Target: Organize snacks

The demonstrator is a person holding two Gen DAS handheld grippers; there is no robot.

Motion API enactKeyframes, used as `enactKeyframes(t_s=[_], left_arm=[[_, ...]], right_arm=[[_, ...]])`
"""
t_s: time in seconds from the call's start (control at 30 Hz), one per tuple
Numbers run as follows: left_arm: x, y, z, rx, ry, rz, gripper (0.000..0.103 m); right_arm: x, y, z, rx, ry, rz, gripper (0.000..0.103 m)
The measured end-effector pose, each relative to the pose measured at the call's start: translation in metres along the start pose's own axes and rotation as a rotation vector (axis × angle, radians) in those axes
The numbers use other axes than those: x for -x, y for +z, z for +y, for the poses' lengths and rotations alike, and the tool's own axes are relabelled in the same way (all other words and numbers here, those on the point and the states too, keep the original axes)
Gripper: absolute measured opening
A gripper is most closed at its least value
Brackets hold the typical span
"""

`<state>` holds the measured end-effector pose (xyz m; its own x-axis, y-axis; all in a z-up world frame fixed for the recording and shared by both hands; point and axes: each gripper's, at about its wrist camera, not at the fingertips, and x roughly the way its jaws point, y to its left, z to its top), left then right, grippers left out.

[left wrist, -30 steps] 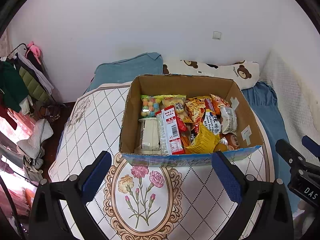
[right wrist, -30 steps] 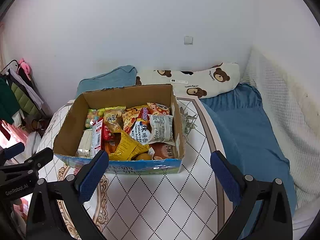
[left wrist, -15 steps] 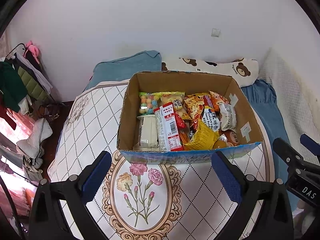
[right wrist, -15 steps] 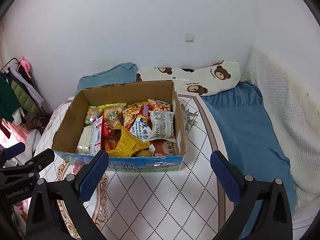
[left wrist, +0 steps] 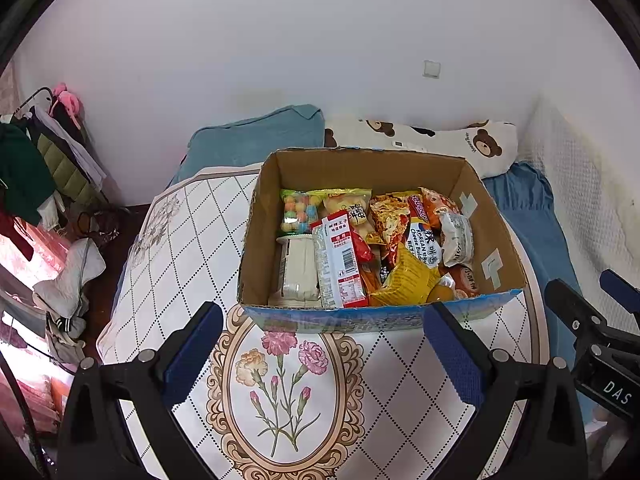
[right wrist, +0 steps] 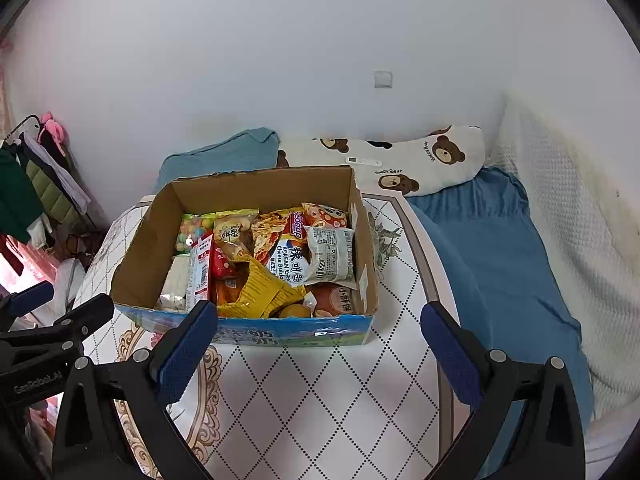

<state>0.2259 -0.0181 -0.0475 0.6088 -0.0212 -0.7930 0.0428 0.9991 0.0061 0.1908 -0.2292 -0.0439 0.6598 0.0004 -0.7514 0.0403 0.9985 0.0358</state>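
Blue-padded fingers of our left gripper [left wrist: 322,354] stood wide apart and held nothing; they hovered above the flower pattern of the tablecloth [left wrist: 288,392], just in front of the cardboard box [left wrist: 258,240]. Our right gripper [right wrist: 318,352] was released too and empty, beside the left one, and its left pad [right wrist: 186,350] covered part of the box's blue front wall in its own view. Neither gripper touched the box.

We saw the snacks all inside the box, on its right and middle part: a bag of coloured candy balls [left wrist: 298,212] at the back, a red and white packet [left wrist: 340,258] standing on edge, a white pack [left wrist: 298,268] left of it, a yellow bag [left wrist: 404,280], and a Korean cheese noodle packet [right wrist: 290,266]. The left part of the box floor was bare.

Behind the table lay a teal pillow [left wrist: 256,144] and a bear-print pillow [right wrist: 420,160], with a blue sheet [right wrist: 492,248] at the right. Clothes [left wrist: 36,168] hung at the far left.

Lower packets were buried under the others, and we could not read most labels.
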Motion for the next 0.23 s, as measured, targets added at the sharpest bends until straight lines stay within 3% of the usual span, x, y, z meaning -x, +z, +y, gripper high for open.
enactKeyframes(t_s=[0.23], left_arm=[[0.0029,-0.0009,0.0012,0.000,0.000,-0.021,0.102]], right_arm=[[-0.0006,0.0004,-0.0011,-0.007,0.002,0.002,0.103]])
